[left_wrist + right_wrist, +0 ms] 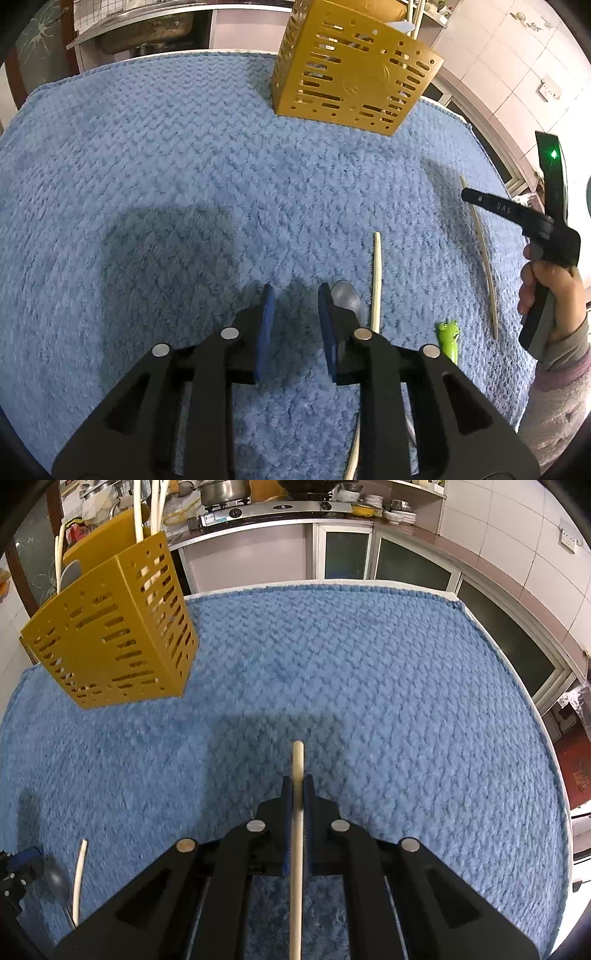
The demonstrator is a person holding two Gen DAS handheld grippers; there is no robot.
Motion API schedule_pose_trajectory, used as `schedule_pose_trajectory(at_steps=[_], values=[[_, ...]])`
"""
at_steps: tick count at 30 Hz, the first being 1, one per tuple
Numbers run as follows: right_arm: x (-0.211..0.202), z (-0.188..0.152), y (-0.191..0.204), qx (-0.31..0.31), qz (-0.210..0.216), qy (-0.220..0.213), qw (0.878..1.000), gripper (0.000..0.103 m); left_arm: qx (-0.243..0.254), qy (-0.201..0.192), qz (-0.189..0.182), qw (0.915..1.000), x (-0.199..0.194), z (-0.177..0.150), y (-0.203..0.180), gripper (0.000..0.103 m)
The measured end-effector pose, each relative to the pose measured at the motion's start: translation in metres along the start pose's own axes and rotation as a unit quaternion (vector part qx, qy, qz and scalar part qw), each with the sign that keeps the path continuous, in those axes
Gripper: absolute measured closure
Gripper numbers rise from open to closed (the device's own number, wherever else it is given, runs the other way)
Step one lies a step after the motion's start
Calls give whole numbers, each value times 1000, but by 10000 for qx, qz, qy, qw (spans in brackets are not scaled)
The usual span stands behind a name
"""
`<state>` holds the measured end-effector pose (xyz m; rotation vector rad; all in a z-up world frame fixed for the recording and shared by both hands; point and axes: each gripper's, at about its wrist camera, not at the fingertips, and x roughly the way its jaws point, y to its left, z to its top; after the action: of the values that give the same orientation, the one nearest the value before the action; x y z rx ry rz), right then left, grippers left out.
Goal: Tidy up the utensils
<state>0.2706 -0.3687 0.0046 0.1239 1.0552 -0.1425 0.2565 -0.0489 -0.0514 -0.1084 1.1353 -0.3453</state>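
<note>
Open blue towel (369, 686) everywhere; only the yellow utensil holder (110, 635) obstructs, far-left.

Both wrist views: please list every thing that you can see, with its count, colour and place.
Holder: one, yellow with slots, at the far side of the towel; pale sticks stand in it.
Towel: one, blue, covers the table.
Chopsticks: two, pale; one lies on the towel beside the left claw, one is gripped in the right claw.
Spoon: one, grey bowl, on the towel against the left claw's right finger.
Frog handle: one, green, on the towel right of the lying chopstick.
Stove: one, with pots, on the counter behind.
Left claw: black, blue pads, open, over the towel.
Right claw: black, shut on the chopstick.
</note>
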Motion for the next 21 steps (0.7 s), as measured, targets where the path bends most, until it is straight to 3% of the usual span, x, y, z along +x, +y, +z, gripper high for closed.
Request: schedule_pose_trajectory(at_steps=[4,10,17,21], values=[[0,-5,-2,-5,-3,17,10000,97,-15,3,-65,10000,0,-1,-3,77],[-6,-11,-5,6,6,33,10000,97,-53,-149,52,9999,-8,-4,-4,62],[-6,-22,-7,-11,28,115,9999,97,15,25,-42,10000,0,-5,-14,64],[-7,-25,-8,12,55,106,9999,97,38,134,-89,9999,8,-4,-21,75]])
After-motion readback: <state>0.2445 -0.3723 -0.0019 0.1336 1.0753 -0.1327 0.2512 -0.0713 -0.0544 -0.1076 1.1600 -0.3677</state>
